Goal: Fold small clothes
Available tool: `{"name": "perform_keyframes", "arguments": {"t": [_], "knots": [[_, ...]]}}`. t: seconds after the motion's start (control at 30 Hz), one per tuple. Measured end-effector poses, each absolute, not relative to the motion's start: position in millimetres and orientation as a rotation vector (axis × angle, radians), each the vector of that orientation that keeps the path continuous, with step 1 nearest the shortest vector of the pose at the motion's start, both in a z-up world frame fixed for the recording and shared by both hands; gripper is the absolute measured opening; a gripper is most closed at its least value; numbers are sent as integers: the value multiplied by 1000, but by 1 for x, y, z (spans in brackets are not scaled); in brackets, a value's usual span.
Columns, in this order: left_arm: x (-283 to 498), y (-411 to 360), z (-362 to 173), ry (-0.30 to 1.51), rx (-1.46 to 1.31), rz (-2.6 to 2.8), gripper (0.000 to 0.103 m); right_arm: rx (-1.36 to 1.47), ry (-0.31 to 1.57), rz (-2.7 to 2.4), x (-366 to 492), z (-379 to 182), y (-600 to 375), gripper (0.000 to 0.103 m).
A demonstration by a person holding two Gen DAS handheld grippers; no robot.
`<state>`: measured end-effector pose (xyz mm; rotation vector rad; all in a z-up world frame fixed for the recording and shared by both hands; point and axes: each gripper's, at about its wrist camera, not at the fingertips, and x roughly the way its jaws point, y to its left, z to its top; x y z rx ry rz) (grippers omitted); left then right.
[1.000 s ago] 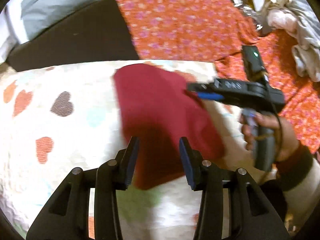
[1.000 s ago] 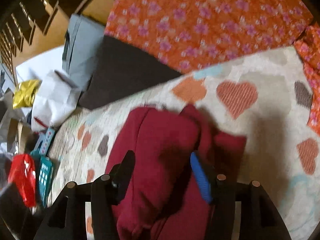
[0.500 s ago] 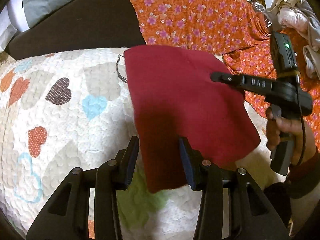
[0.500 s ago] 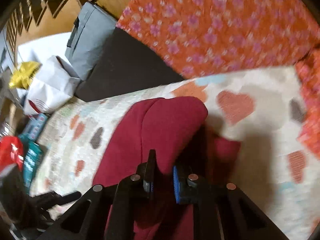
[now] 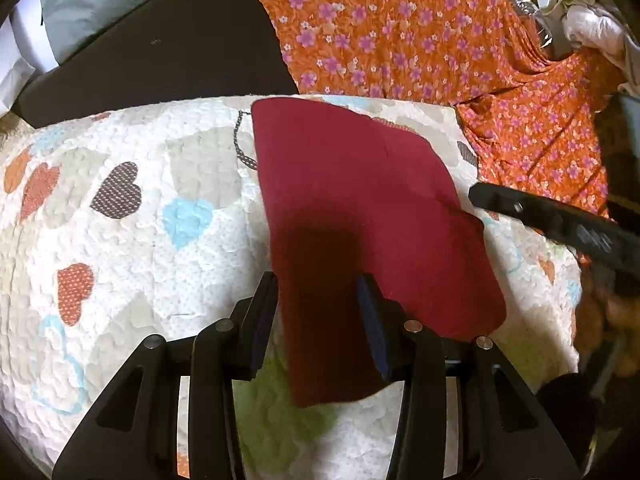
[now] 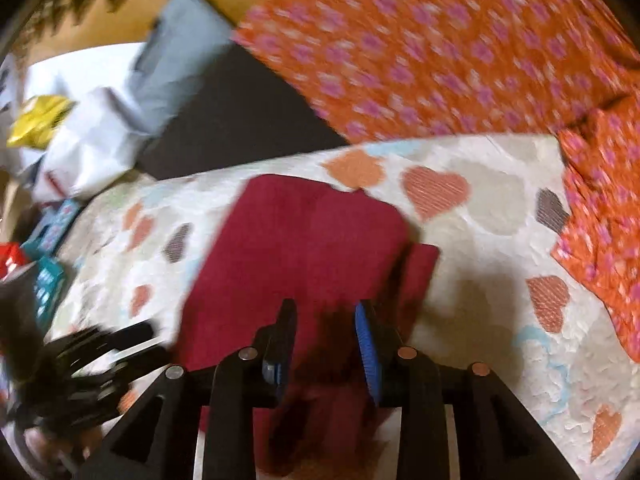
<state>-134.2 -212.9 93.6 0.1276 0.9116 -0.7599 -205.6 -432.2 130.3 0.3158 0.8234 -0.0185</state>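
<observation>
Left to right, left wrist view: grey pillow (image 5: 120, 4) and black panel (image 5: 160, 52) seen at top left, smooth and flat. Below, a puffy quilted bedspread (image 5: 120, 264), white with heart patches in orange, brown and blue. Dark red garment (image 5: 360, 208) laid flat on the bedspread, soft matte knit, roughly rectangular with a stepped far edge and rounded right corner. Left gripper (image 5: 318, 320) held above its near end, fingers parted, cloth seen between them but not pinched. Right gripper (image 5: 560, 224) visible at the right edge as a black bar beside the garment. Orange floral fabric (image 5: 400, 32) draped behind, thin and creased.

Right wrist view, blurred: right gripper's jaws have just been opening, fingers (image 6: 366, 344) released over the garment's doubled layer.
</observation>
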Motion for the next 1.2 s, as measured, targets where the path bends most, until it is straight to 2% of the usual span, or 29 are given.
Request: {"name": "perform_keyframes", "arguments": {"t": [0.17, 0.27, 0.37, 0.63, 0.73, 0.9, 1.2], "knots": [[-136, -223, 76, 933, 164, -722, 42, 247, 916, -30, -200, 98, -413, 28], [-136, -224, 74, 936, 161, -705, 47, 281, 964, -72, -202, 73, -426, 28], [-136, -224, 76, 938, 156, -697, 47, 358, 941, -66, -209, 80, -434, 28], [-138, -224, 77, 938, 158, -680, 47, 272, 814, -71, -227, 129, -402, 28], [-139, -225, 77, 938, 160, -673, 47, 248, 828, -59, -220, 122, -392, 28], [-142, -226, 77, 947, 172, -658, 47, 272, 905, -113, -209, 78, -402, 28], [-146, -222, 87, 919, 201, -623, 47, 300, 841, -121, -225, 104, -397, 28]]}}
